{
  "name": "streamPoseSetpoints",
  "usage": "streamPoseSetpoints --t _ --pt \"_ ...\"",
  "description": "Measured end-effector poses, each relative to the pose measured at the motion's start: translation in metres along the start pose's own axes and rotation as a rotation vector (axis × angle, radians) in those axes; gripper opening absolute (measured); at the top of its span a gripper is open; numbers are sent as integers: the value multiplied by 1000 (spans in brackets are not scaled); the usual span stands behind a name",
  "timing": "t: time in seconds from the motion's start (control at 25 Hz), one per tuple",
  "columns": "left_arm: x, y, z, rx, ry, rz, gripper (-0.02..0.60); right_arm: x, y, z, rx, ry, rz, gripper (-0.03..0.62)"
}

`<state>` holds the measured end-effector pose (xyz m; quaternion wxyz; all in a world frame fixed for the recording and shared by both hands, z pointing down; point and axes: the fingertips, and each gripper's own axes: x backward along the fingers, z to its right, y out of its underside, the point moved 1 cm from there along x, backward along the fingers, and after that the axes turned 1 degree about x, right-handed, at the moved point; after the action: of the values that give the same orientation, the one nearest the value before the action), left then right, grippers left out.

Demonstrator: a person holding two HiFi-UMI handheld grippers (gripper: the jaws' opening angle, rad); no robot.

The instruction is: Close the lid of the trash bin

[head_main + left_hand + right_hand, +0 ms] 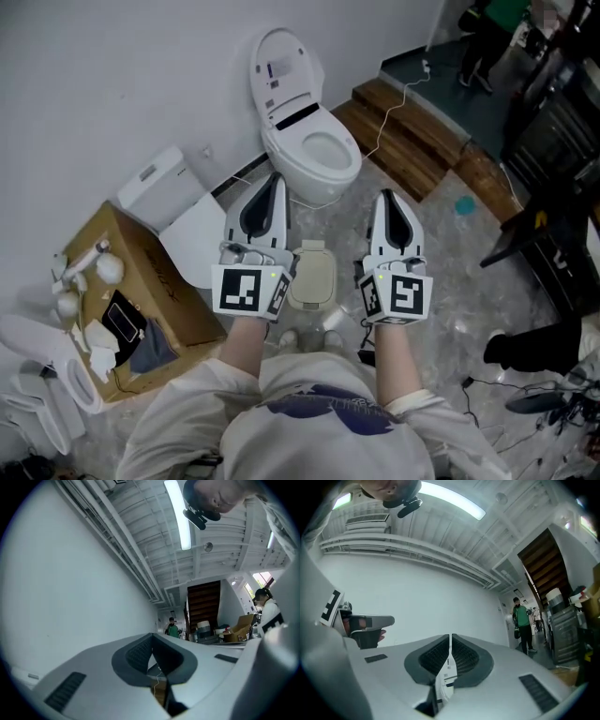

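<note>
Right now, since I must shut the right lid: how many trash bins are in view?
1. A small beige trash bin shows on the floor between the left gripper and the right gripper, near the toilet. Others may be hidden behind the cardboard box.

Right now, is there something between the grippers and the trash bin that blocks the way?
Nothing visible does. The trash bin stands on the floor below, between the left gripper and the right gripper, both shut and empty.
</note>
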<state>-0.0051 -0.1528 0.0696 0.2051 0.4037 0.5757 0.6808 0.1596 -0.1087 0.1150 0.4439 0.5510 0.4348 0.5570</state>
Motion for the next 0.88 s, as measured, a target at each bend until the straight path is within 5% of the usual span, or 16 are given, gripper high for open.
streamPoseSetpoints --t 0.16,0.88 --pt "11 23 -4 4 -9 -56 -2 7 18 -11 -1 -15 -45 26" --pt "18 21 -8 -42 -8 -63 -2 10 13 -22 -3 -36 -32 11"
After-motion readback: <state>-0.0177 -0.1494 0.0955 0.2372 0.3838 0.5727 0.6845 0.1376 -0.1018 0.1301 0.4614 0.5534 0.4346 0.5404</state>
